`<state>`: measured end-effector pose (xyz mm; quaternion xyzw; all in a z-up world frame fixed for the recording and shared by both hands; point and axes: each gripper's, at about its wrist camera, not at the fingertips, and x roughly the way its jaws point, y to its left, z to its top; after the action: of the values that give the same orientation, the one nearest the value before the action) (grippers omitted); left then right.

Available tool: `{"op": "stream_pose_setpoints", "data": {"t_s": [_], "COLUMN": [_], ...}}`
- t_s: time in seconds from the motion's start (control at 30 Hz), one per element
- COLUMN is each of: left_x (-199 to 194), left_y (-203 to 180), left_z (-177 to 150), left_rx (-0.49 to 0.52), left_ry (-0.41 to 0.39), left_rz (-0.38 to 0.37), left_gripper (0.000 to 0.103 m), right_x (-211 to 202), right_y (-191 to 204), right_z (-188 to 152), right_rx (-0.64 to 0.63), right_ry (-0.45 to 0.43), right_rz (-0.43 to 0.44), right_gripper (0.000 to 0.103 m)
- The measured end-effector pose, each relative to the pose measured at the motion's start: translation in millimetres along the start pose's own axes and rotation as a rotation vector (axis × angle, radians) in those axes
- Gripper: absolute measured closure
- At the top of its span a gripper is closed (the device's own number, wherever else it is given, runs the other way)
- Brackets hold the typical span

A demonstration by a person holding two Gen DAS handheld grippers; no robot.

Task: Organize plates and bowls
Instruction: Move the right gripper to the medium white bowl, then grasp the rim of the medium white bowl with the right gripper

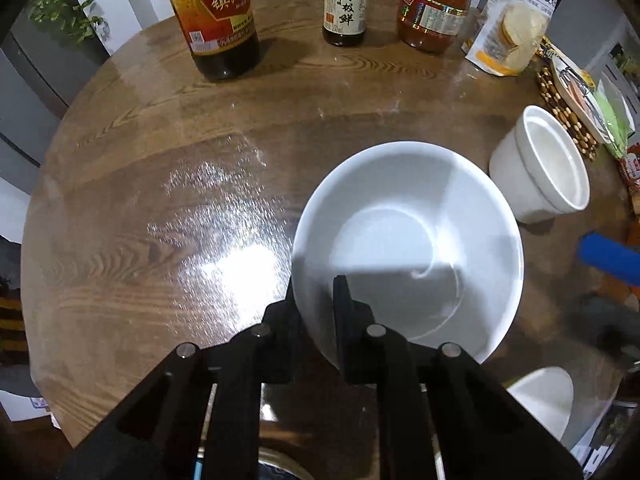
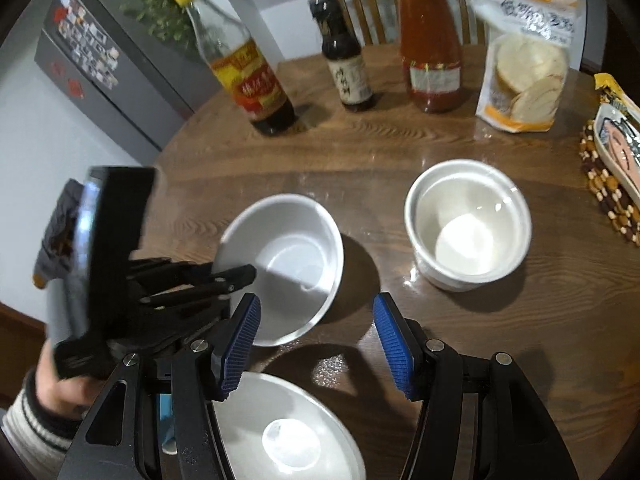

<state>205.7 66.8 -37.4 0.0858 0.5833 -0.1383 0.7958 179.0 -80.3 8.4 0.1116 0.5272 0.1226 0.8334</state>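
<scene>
A round wooden worktop (image 2: pixel 460 320) carries white bowls, with bottles and a flour bag (image 2: pixel 524 56) lined along its far edge, seemingly kept clear of the work; at centre sits a wide bowl (image 1: pixel 408 236), tipped up, its near rim pinched between the nearly closed black fingers of the left gripper (image 1: pixel 316 312), probably for lifting; to its right stand stacked bowls (image 1: pixel 540 168), the likely destination; the right gripper (image 2: pixel 316 344) hovers half open and empty above another bowl (image 2: pixel 288 432).

White bowl (image 1: pixel 408 240), brown wood-grain table (image 1: pixel 160 200), blue claw pads (image 2: pixel 390 344).
</scene>
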Motion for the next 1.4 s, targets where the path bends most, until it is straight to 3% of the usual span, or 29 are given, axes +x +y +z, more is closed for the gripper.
{"op": "stream_pose_setpoints", "data": {"t_s": [0.23, 0.37, 0.57, 0.77, 1.4], "left_x": [-4, -4, -2, -2, -3], "left_y": [2, 2, -3, -5, -3], "left_z": [-11, -13, -14, -17, -21], "left_rx": [-0.029, -0.035, -0.028, -0.02, -0.069], "left_ry": [-0.019, -0.028, -0.051, -0.081, -0.125], "left_rz": [-0.016, -0.017, 0.002, 0.028, 0.01], "left_gripper": [0.087, 0.087, 0.087, 0.087, 0.088], "right_x": [26, 29, 34, 40, 31], "right_y": [0, 1, 7, 11, 8], "right_z": [1, 2, 1, 0, 0], "right_rx": [-0.002, -0.012, -0.049, -0.059, -0.046], "right_ry": [0.024, 0.028, 0.041, 0.052, 0.02], "right_rz": [-0.073, -0.082, -0.08, -0.07, -0.051], "right_gripper": [0.045, 0.066, 0.08, 0.086, 0.087]}}
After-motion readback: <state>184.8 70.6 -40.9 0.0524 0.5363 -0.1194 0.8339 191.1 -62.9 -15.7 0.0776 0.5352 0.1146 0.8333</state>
